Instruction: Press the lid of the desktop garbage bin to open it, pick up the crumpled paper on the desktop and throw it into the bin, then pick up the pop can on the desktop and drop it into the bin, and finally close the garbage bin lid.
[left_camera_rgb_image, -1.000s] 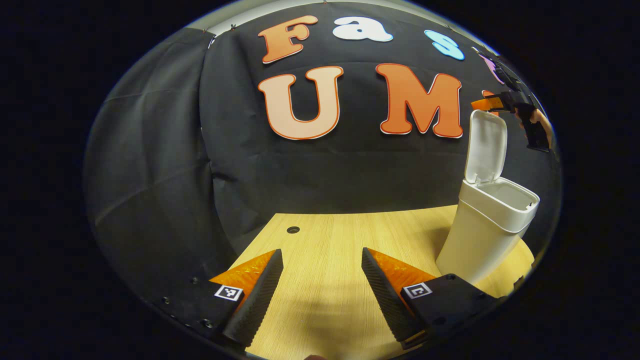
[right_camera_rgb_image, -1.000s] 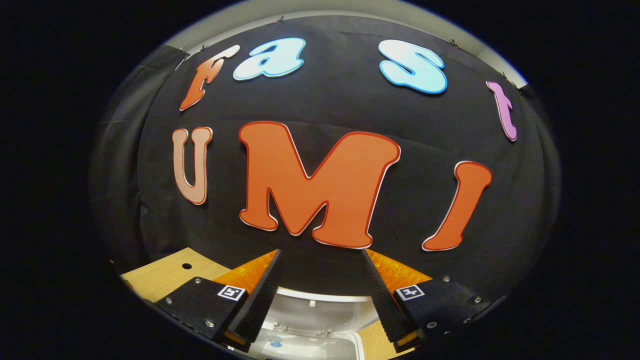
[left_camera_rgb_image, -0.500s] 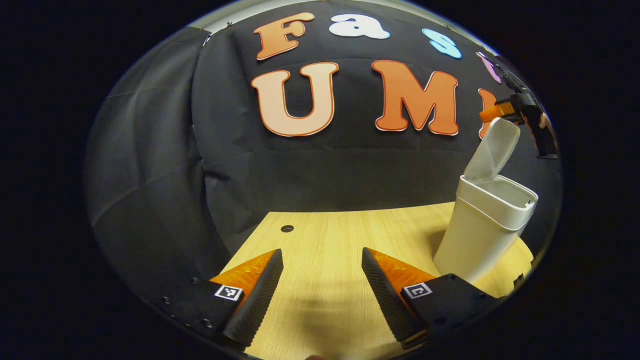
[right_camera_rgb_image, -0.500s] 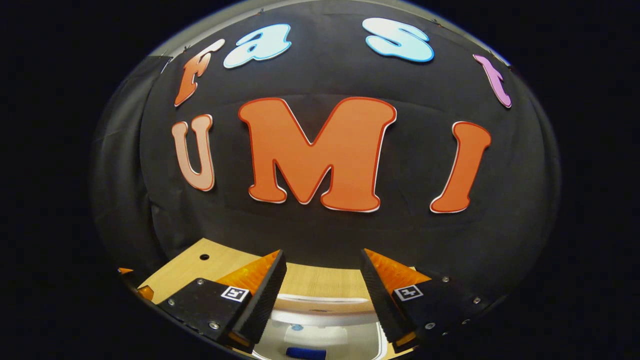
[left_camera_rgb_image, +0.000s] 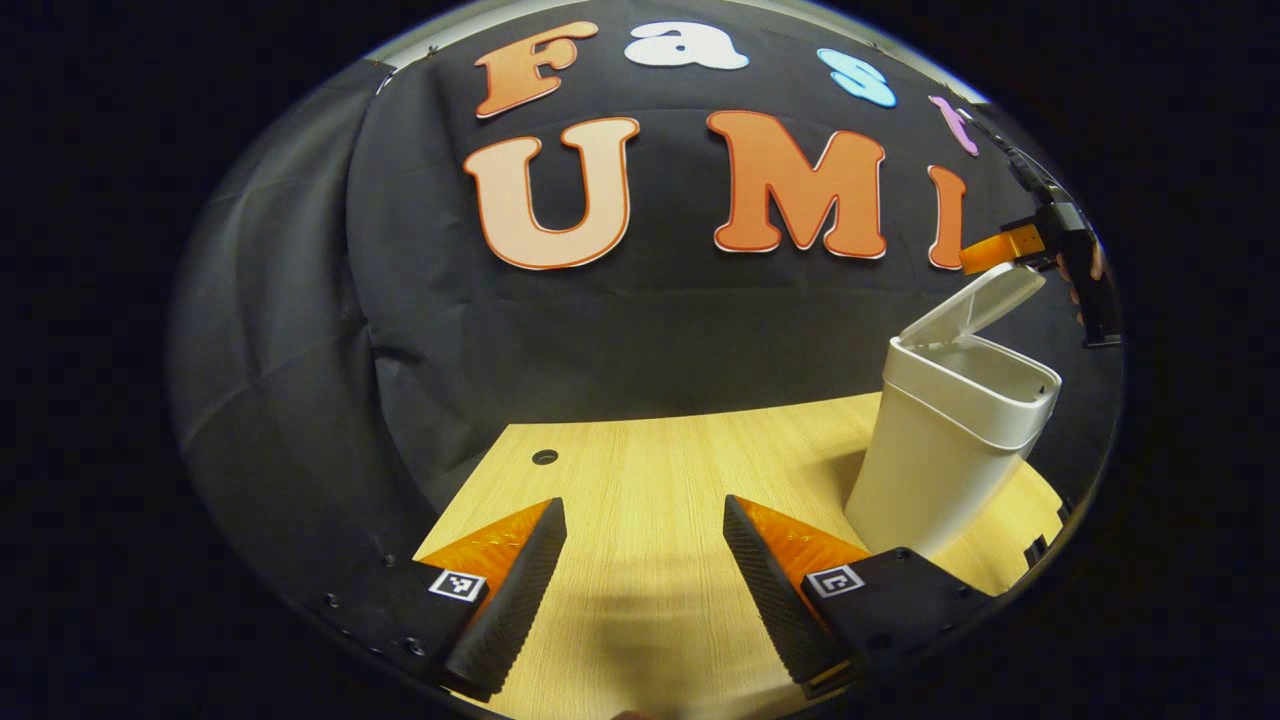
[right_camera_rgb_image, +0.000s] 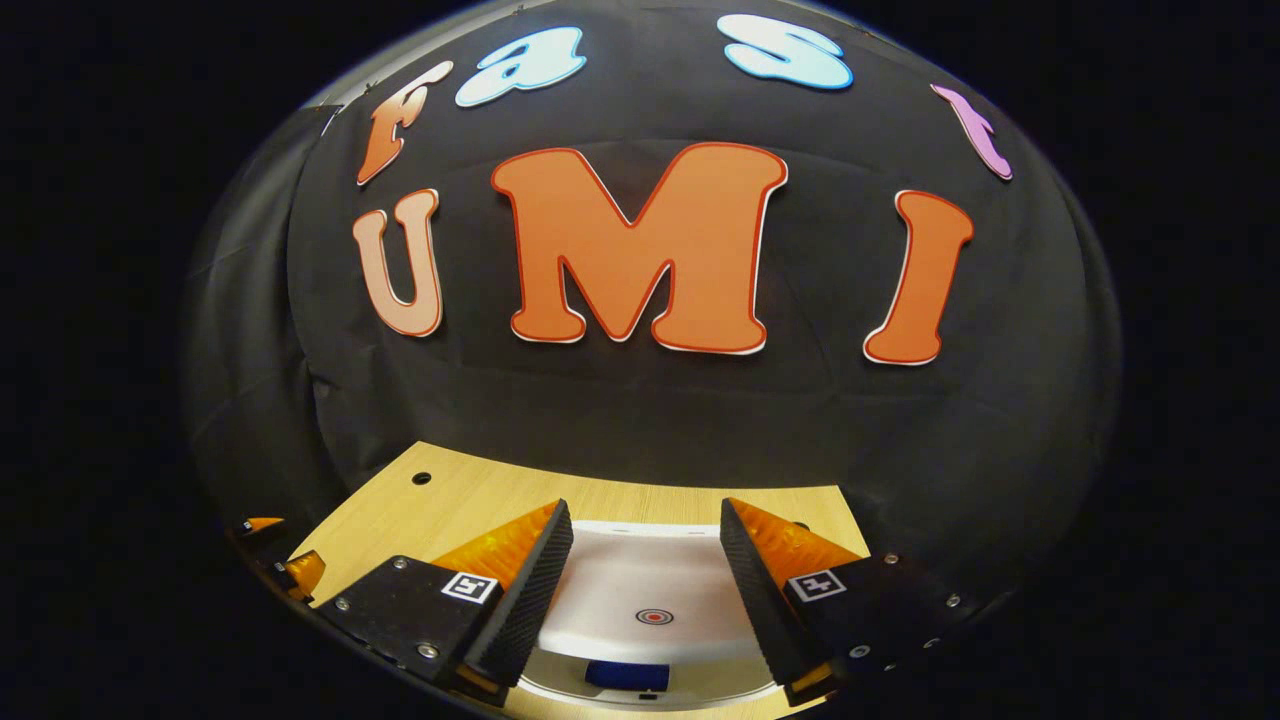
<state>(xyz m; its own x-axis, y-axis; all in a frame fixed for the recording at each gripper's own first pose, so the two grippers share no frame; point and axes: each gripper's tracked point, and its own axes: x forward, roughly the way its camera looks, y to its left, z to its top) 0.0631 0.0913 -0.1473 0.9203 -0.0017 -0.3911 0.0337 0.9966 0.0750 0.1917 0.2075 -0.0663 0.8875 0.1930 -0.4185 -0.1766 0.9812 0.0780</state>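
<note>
A white desktop bin (left_camera_rgb_image: 945, 455) stands at the right of the wooden table (left_camera_rgb_image: 640, 470). Its lid (left_camera_rgb_image: 975, 300) is tilted partway down, and the right gripper (left_camera_rgb_image: 1010, 250) rests on the lid's raised edge, held by a hand. In the right gripper view the lid (right_camera_rgb_image: 645, 590), marked with a small red target, lies just under my open right gripper (right_camera_rgb_image: 645, 540). A blue object (right_camera_rgb_image: 627, 675) shows in the gap below the lid. My left gripper (left_camera_rgb_image: 645, 535) hovers open over the table, left of the bin, with nothing between its fingers.
A small round hole (left_camera_rgb_image: 545, 457) sits near the table's far left corner. The black cloth wall stands close behind the table. The left gripper (right_camera_rgb_image: 275, 560) shows at the lower left edge of the right gripper view.
The lid has swung from upright to partway down as the right gripper pushed it forward and down. The left gripper drifted slightly; the bin shifted left in its view.
</note>
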